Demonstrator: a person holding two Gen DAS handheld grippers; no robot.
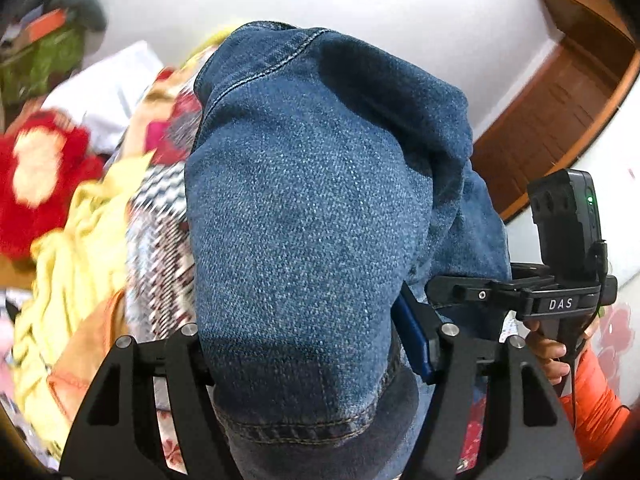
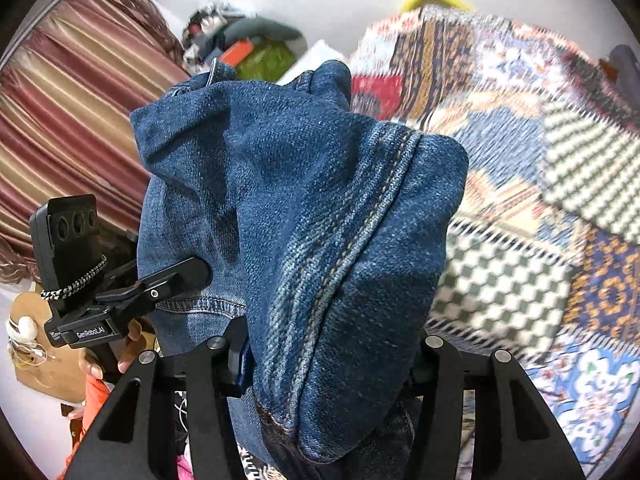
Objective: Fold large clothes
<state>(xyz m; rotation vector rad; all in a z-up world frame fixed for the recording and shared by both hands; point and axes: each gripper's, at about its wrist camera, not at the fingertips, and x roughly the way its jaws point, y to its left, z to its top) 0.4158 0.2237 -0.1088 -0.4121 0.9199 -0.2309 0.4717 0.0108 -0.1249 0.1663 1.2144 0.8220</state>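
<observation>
A pair of blue denim jeans (image 1: 304,200) hangs bunched up in the air and fills the middle of both views. In the left wrist view my left gripper (image 1: 308,352) is shut on a thick fold of the denim near a stitched hem. My right gripper (image 1: 440,292) reaches into the same cloth from the right, held by a hand. In the right wrist view my right gripper (image 2: 328,360) is shut on the jeans (image 2: 320,220) along a double-stitched seam. The left gripper (image 2: 188,276) clamps the denim at the left. The rest of the garment is hidden below.
A patchwork bedspread (image 2: 520,200) lies below and to the right. A heap of yellow cloth (image 1: 72,248) and a red plush toy (image 1: 40,184) sit at the left. A striped curtain (image 2: 72,120) and a wooden door frame (image 1: 560,100) border the room.
</observation>
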